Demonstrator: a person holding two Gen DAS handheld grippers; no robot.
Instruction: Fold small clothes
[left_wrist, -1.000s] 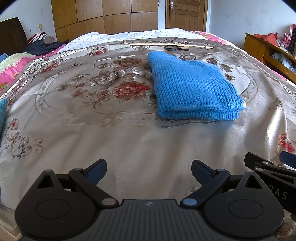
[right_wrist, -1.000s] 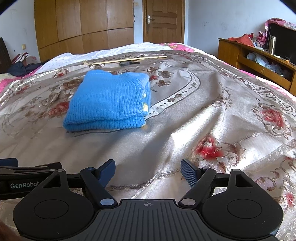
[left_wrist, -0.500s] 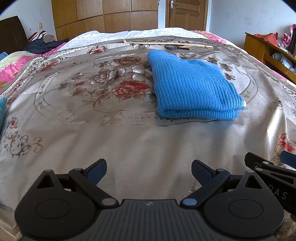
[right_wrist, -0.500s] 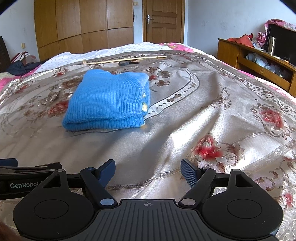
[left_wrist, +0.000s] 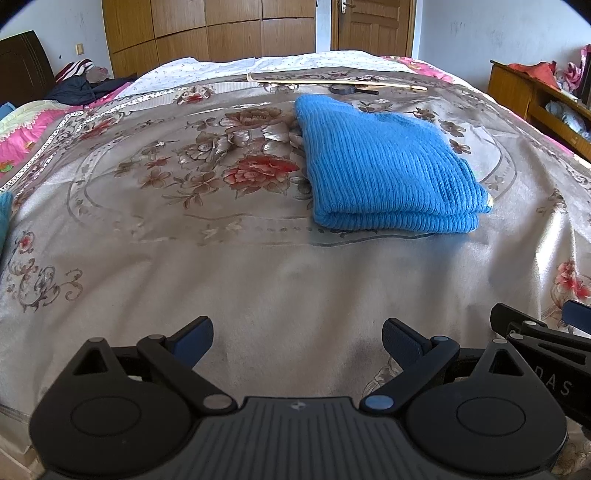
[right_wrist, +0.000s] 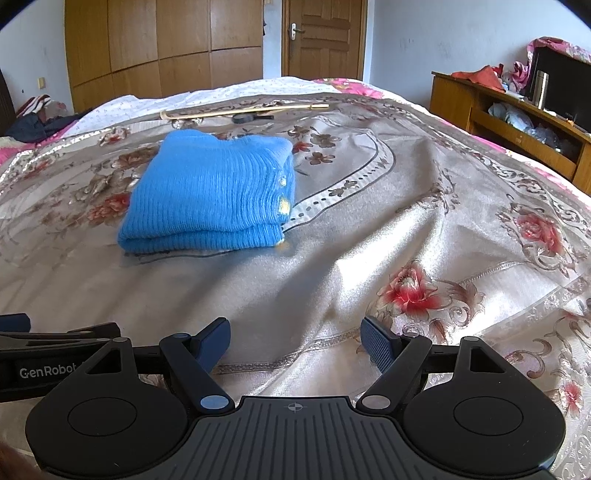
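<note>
Left gripper (left_wrist: 297, 338) and right gripper (right_wrist: 295, 341) gape empty — folded sweater (left_wrist: 384, 166) hides its underside.

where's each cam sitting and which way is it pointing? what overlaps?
Left wrist: on the left hand-held gripper, low over the bedspread, facing the wardrobe; blue sweater ahead-right; own open fingers, right hand-held gripper at right edge.
Right wrist: on the right hand-held gripper, same heading; sweater ahead-left; own open fingers, left one at left edge.
Shared: sweater, wooden stick, door.
</note>
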